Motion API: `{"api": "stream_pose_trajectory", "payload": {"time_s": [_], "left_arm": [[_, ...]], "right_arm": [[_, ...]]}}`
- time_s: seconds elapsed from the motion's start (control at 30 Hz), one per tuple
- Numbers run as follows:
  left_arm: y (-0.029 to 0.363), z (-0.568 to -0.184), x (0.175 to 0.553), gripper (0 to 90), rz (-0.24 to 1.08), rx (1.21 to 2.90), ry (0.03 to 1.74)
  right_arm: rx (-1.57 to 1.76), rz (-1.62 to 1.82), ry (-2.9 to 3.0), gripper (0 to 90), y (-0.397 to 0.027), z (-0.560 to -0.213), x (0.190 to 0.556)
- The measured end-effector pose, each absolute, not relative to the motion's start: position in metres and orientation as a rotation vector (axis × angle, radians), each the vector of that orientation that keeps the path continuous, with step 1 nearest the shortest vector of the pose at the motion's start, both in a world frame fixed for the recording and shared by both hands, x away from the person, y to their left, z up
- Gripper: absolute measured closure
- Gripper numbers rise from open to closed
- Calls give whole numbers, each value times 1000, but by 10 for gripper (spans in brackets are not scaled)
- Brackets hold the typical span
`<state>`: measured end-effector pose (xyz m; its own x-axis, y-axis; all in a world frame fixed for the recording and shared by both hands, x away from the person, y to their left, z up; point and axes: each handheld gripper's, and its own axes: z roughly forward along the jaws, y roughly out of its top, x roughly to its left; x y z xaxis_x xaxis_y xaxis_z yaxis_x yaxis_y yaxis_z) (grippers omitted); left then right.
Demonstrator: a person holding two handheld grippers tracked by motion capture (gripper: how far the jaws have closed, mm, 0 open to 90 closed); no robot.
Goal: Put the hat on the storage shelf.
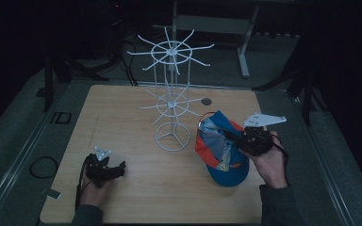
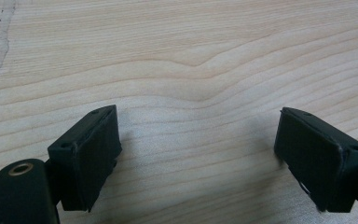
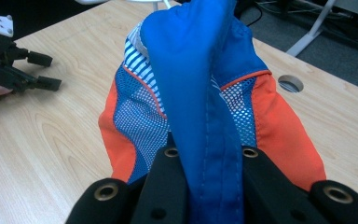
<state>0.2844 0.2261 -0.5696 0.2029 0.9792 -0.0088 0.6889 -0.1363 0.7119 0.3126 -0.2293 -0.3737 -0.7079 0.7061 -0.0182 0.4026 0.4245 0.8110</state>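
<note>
While our left hand rests low on the near left of the tabletop, the left claw lies close over the wood with its jaws spread wide apart and nothing between them. From the left gripper view we see only bare wood grain in the gap, with a pale scuff mark off to the upper left.

Our right hand is raised at the right side of the tabletop, and the right claw is clamped on a fold of a cap. In the right gripper view the jaws press from both sides on a ridge of blue cloth, and the cap's blue, orange and white mesh panels spread out beyond them. From above, the cap hangs open from the claw, its lower end at or just above the wood; we cannot tell whether it touches. A grey three-cornered plate sits on top of the right claw.

A white wire rack stands upright near the middle of the tabletop, just left of the cap, with two rings of spokes and a round base. A round hole sits in the wood behind the cap. The cap and the left claw are well apart.
</note>
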Motion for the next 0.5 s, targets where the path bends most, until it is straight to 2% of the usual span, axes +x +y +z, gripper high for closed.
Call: {"api": "stream_pose_trajectory", "payload": {"time_s": [0.5], "left_arm": [[226, -570, 284, 147, 637, 1895, 1548]], "right_arm": [[931, 1185, 2289, 881, -234, -355, 311]]}}
